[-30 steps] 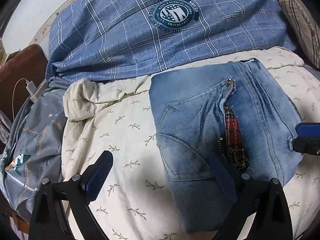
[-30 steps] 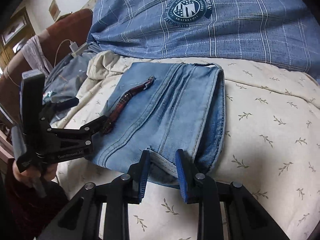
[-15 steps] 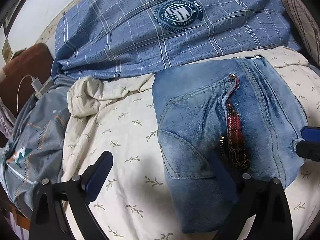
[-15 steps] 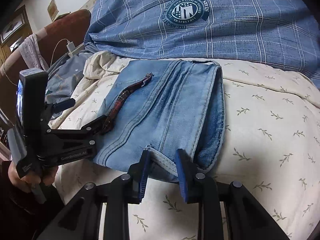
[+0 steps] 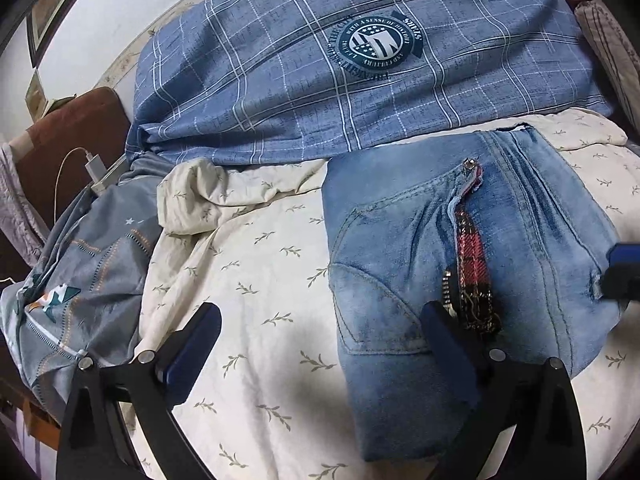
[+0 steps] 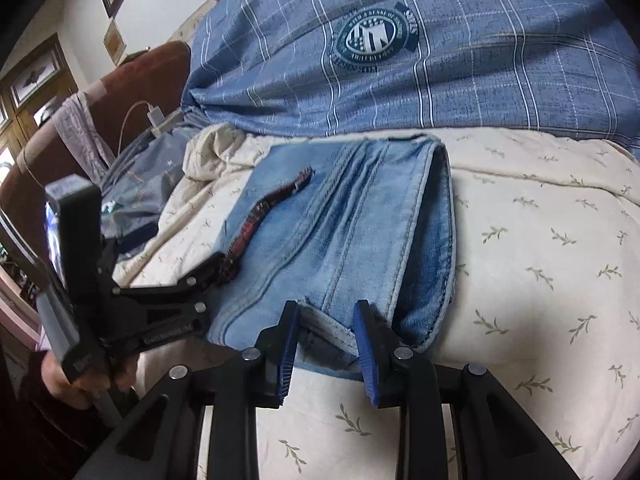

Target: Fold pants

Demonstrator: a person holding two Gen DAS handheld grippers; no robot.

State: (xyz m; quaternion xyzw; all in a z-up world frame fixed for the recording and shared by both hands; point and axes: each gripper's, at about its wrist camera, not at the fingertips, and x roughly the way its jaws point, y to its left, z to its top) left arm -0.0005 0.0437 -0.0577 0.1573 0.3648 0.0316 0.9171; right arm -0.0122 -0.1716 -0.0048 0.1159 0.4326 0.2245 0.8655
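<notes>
- A pair of blue jeans (image 5: 472, 248) lies folded into a thick bundle on a cream bedspread (image 5: 260, 264) with a sprig print, its fly gaping to show a red plaid lining (image 5: 472, 256).
- The left gripper (image 5: 320, 344) points down at a slant toward the bed, its jaws wide apart: the right finger (image 5: 448, 332) lies on the denim beside the open fly, the left finger (image 5: 192, 344) hangs over bare bedspread well clear of the jeans. It grips nothing.
- Seen from the right wrist view, a hand (image 6: 76, 376) at the frame's left edge grasps the left gripper's handle, with one black finger reaching onto the jeans.
- The right gripper (image 6: 326, 344) also angles downward at the near edge of the bundle, jaws partly apart; a loose hem (image 6: 324, 324) sits between the blue pads, but whether they press on it cannot be told.
- Behind the jeans rests a blue checked pillow (image 5: 360, 80) bearing a round crest.
- To the left a grey patterned quilt (image 5: 80, 280) lies bunched, with a white charger (image 5: 100, 168) and cable near a brown headboard (image 5: 68, 132).
</notes>
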